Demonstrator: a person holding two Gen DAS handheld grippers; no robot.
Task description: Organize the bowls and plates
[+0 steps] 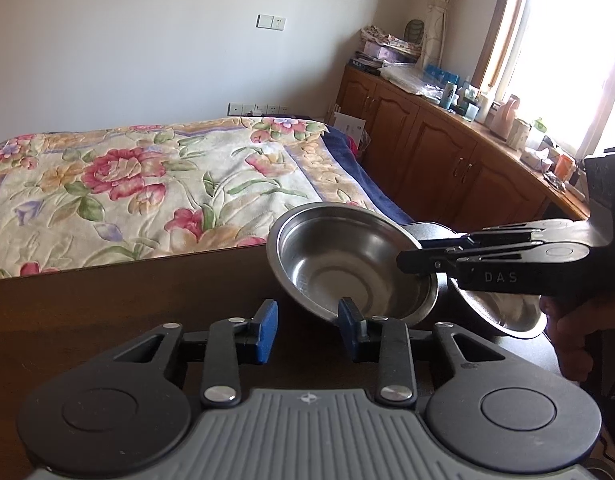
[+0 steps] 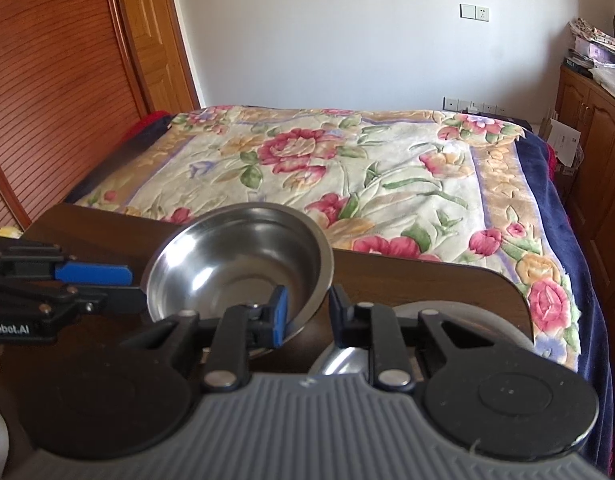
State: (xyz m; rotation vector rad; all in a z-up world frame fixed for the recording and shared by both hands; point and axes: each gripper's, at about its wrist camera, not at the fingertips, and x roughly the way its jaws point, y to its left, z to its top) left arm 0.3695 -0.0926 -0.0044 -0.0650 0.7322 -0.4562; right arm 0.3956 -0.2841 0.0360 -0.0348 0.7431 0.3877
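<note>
A steel bowl (image 1: 339, 264) (image 2: 235, 268) hangs tilted over the dark wooden table (image 1: 107, 312) (image 2: 427, 276). My right gripper (image 1: 411, 260) (image 2: 307, 314) is shut on the bowl's rim, one finger inside and one outside. A second steel bowl (image 1: 503, 314) (image 2: 341, 360) sits under that gripper. Behind the bowls shows a dark dish rim (image 1: 427, 230) (image 2: 487, 320). My left gripper (image 1: 307, 330) (image 2: 135, 289) is open at the held bowl's other side. Its right finger (image 1: 349, 326) is right against the bowl's lower rim.
A bed with a floral blanket (image 1: 147, 184) (image 2: 347, 168) lies just beyond the table's far edge. Wooden cabinets (image 1: 447, 148) with cluttered tops run under the window on the right. A slatted wardrobe door (image 2: 47, 100) stands at left. A hand (image 1: 567, 332) holds the right gripper.
</note>
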